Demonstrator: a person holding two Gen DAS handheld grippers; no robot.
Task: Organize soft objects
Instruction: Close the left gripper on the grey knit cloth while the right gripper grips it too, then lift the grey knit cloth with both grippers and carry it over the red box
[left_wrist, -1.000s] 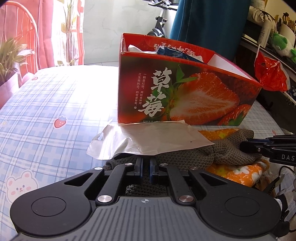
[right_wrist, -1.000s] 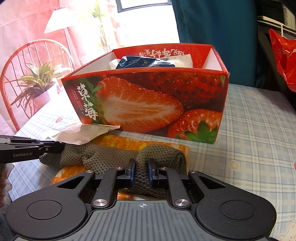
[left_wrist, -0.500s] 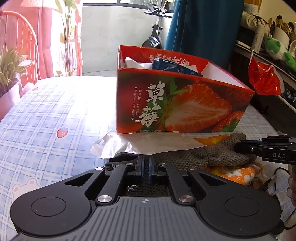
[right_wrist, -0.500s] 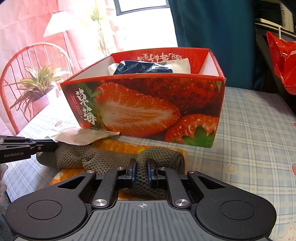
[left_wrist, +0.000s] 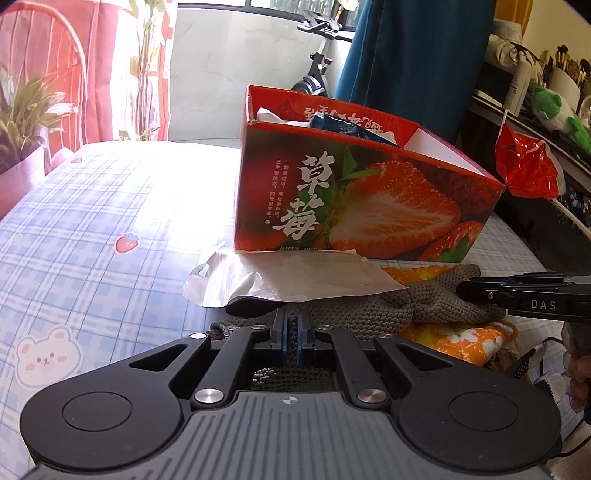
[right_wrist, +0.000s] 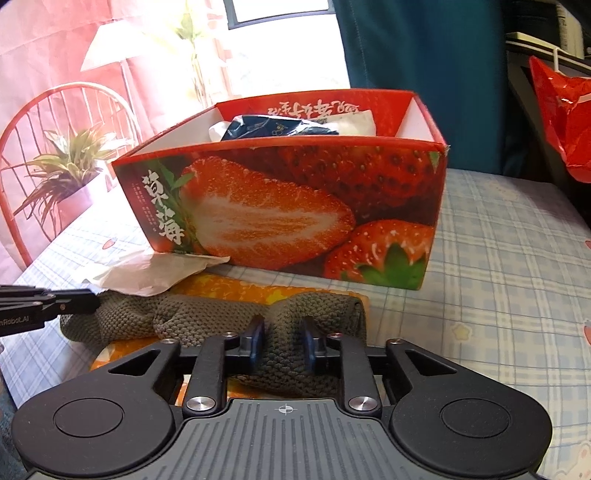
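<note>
Two claws work just in front of the strawberry box (right_wrist: 280, 206) on the checked table (left_wrist: 92, 229). Before the box, a grey knitted cloth (right_wrist: 207, 321) lies across orange fabric (right_wrist: 236, 291). Left claw (left_wrist: 291, 332) pinches one end shut; right claw (right_wrist: 282, 341) is opening, cloth between its pads.

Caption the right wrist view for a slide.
Right gripper opening around grey knit cloth lying before the strawberry box.
</note>
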